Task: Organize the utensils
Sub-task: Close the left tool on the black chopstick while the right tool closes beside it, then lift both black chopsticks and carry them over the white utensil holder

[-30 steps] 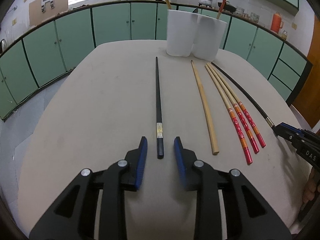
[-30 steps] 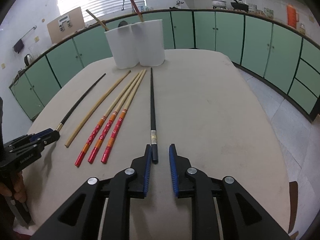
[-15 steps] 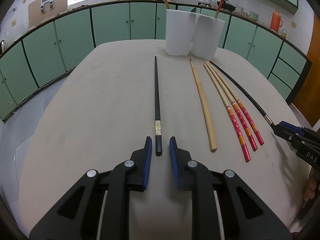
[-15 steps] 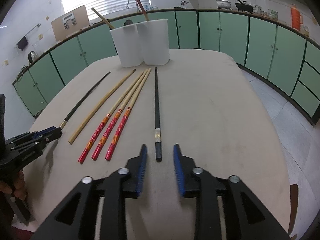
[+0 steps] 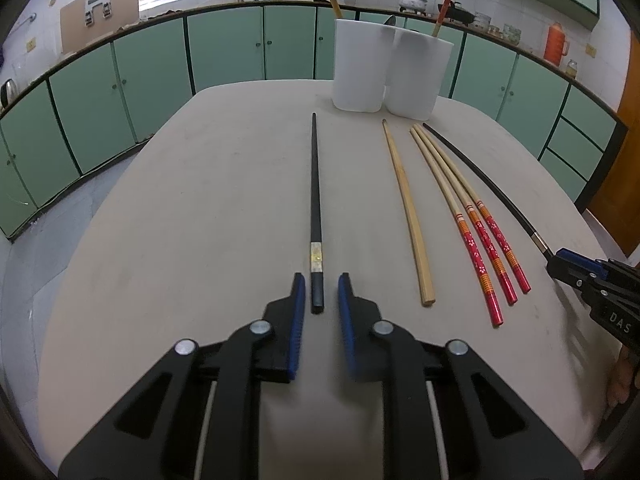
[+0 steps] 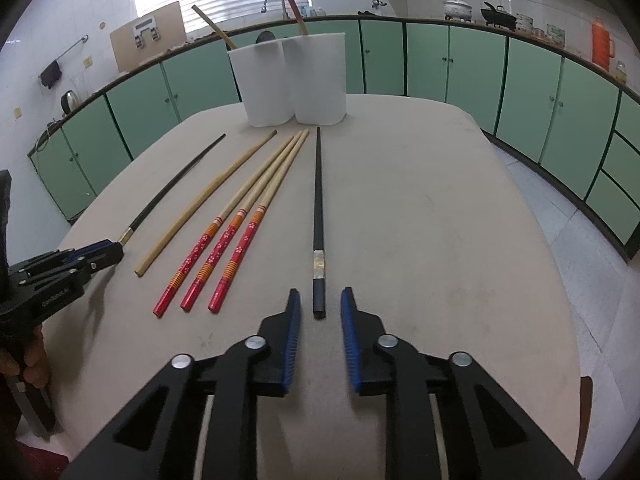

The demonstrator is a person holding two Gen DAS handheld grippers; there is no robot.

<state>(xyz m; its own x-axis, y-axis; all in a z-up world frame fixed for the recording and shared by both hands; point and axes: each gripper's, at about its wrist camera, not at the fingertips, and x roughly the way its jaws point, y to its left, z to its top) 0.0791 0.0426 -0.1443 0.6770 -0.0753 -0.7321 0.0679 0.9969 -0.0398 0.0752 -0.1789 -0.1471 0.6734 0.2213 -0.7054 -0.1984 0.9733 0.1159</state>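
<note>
black angular tools point(image 5: 320, 294) with ribbed blue pads point(image 5: 298, 312) and silver screws.

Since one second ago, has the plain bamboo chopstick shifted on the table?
No. The plain bamboo chopstick lies where it did, its far tip just short of the white holders, beside the red-patterned chopsticks.

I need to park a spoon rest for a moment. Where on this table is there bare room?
Bare: the table left of the left black chopstick, and right of the right black chopstick. Crowded: between them, the bamboo chopstick and red chopsticks, plus the white holders at the far end.
</note>
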